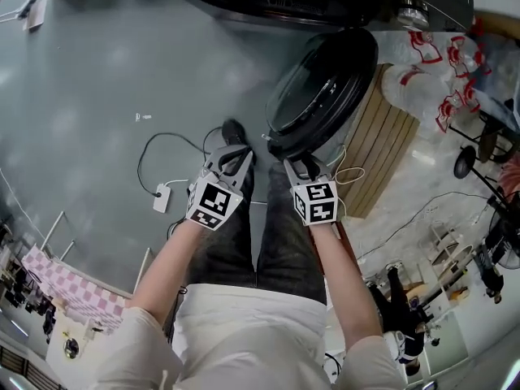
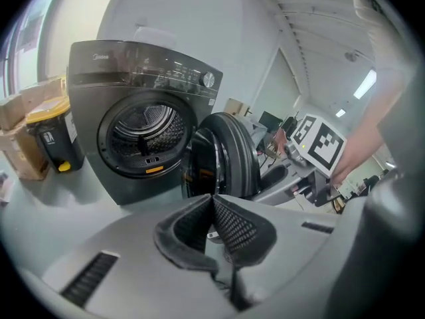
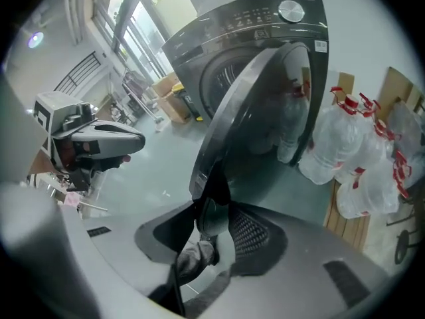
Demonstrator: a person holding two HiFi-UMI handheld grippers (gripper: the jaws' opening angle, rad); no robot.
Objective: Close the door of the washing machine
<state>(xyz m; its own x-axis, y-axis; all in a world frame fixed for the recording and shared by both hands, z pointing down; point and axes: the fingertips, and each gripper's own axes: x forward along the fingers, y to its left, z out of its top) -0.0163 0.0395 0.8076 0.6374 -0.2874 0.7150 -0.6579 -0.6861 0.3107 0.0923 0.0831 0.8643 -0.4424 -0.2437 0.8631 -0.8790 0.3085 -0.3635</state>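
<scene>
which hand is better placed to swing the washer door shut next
Right. The right gripper is at the rim of the open door, jaws apart with the edge between them. The left gripper is shut and clear of the door.

Both forearms reach toward 12 o'clock, side by side; left gripper fingers together, right gripper fingers spread apart.
</scene>
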